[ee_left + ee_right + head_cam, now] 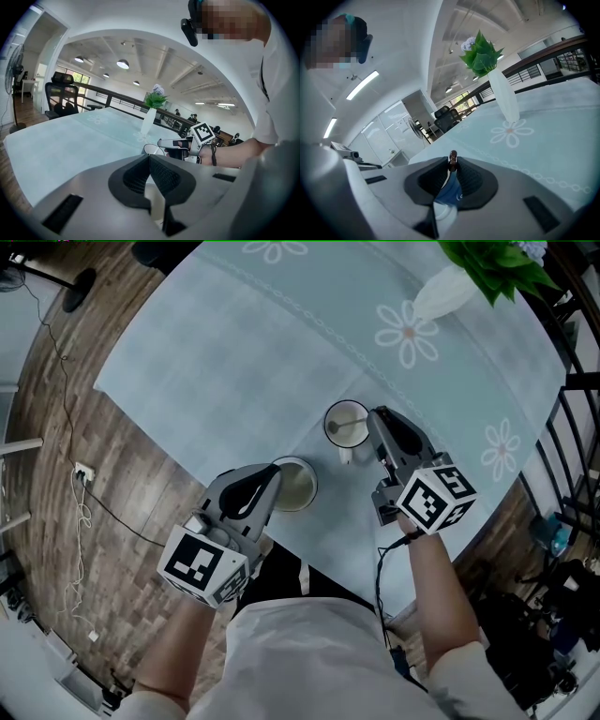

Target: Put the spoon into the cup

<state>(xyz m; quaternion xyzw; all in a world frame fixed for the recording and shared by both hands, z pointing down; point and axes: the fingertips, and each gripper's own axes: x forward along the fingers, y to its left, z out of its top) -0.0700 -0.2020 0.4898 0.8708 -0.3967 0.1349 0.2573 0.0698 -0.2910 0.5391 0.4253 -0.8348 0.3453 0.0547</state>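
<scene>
Head view gives me the big picture: a wide desk [234, 352] under a pale blue cloth with white flowers. At its far edge stands a white vase [445, 292] with green leaves.

Two cups sit close to me. The far cup [326, 423] is white. The near cup [314, 486] looks cream inside.

My left gripper [275, 472] sits at the near cup's rim. In the left gripper view its jaws are pressed together at the tips, with something pale caught lower down. I think that is the cup's wall.

My right gripper [374, 415] reaches over the far cup. In the right gripper view its jaws are nearly closed on a thin thing, and a small brown end pokes out past the tips. I take that to be the spoon [352, 434]. In the head view its bowl looks to lie inside the far cup, with the handle running back to that gripper.

What could go wrong? I hold the spoon right at its end, so it could twist or slip out. If I let go while the handle is high, the spoon could flip out onto the cloth. If I push down hard, the far cup could slide or tip, because nothing holds it.

I can read no words or brand names. The cube on each gripper has only black and white squares. A tiny mark between the right jaws is too small to read.
</scene>
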